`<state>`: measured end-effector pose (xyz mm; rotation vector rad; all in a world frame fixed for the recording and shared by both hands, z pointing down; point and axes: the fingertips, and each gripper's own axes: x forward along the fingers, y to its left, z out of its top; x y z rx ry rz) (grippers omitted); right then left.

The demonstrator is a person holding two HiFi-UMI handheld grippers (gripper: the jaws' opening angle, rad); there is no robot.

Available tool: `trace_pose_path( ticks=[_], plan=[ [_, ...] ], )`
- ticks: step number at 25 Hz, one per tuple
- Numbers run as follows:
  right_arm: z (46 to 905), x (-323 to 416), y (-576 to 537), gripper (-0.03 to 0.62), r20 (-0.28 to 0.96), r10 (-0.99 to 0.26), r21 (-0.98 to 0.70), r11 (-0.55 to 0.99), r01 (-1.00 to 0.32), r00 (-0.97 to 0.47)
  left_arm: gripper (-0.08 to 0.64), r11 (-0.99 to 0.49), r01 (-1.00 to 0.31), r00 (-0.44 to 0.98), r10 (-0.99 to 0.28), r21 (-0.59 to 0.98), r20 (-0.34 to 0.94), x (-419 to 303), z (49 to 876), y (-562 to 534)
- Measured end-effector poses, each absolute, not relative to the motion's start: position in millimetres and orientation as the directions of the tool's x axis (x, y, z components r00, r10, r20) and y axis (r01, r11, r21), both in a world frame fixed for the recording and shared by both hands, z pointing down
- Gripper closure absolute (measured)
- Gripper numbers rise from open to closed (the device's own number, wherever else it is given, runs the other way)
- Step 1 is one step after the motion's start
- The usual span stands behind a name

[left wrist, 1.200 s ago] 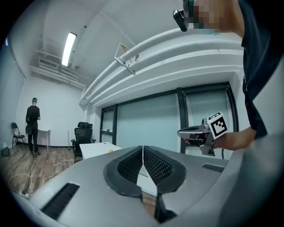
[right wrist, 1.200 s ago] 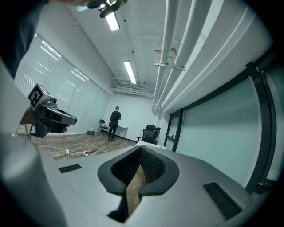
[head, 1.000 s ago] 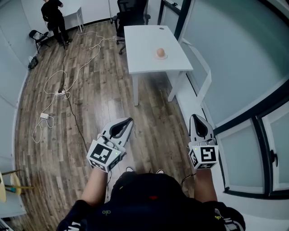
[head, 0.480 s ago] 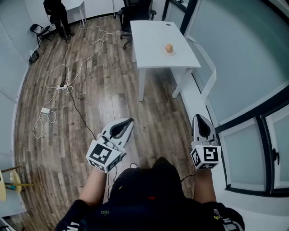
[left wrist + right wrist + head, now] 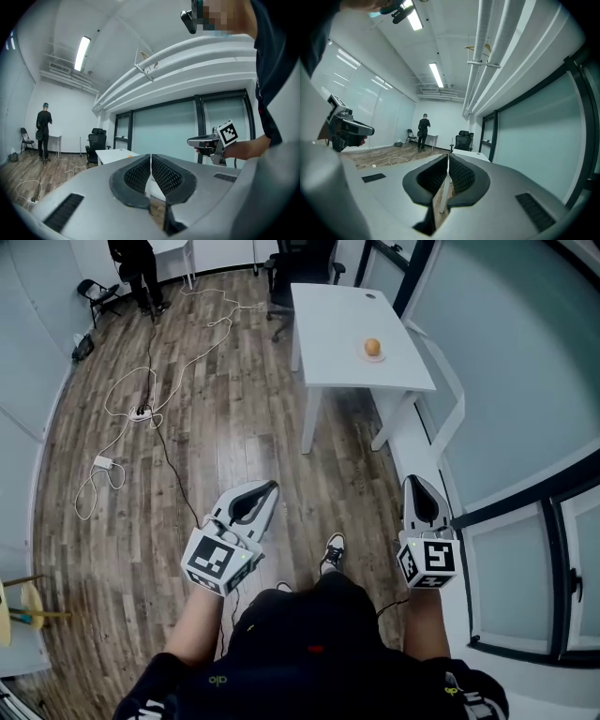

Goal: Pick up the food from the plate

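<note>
Head view: the round orange-brown food [image 5: 372, 347] sits on a small white plate [image 5: 373, 357] on the white rectangular counter [image 5: 337, 329], well ahead of the 2 grippers. By my reading the right gripper [image 5: 413, 481] is nearer to it than the left gripper [image 5: 273, 487].

Left gripper view: jaws closed on nothing, the counter far ahead.

Right gripper view: jaws pressed together, empty, the counter well beyond their tips.
</note>
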<state>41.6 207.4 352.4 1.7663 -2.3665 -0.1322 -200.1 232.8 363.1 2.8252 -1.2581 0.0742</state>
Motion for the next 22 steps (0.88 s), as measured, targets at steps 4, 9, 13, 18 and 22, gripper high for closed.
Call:
trace_pose_path(
  ticks=[4, 9, 13, 18, 22],
  plan=[
    [350.1, 39.9, 178.4, 0.567, 0.082, -0.953, 0.187, 0.303, -0.935, -0.292, 0.534, -0.653, -0.757, 0.653, -0.755, 0.018, 0.06, -202.6, 361.7, 208.2],
    [348.1, 52.1, 133.2, 0.566, 0.073, -0.951, 0.182, 0.309, -0.933, -0.301, 0.534, -0.654, -0.757, 0.652, -0.755, 0.004, 0.067, -187.6, 358.2, 165.0],
    [349.3, 73.6, 88.9, 0.566, 0.069, -0.951, 0.175, 0.31, -0.935, -0.302, 0.534, -0.661, -0.75, 0.66, -0.749, -0.001, 0.064, -163.9, 353.0, 118.2],
    [352.0, 117.5, 33.8, 0.566, 0.081, -0.951, 0.154, 0.307, -0.939, -0.298, 0.534, -0.664, -0.748, 0.661, -0.747, -0.01, 0.073, -122.2, 345.7, 57.7],
    [356.8, 150.4, -14.8, 0.566, 0.09, -0.946, 0.125, 0.32, -0.939, -0.311, 0.534, -0.661, -0.751, 0.657, -0.749, -0.016, 0.091, -86.8, 344.6, 10.5]
  ],
)
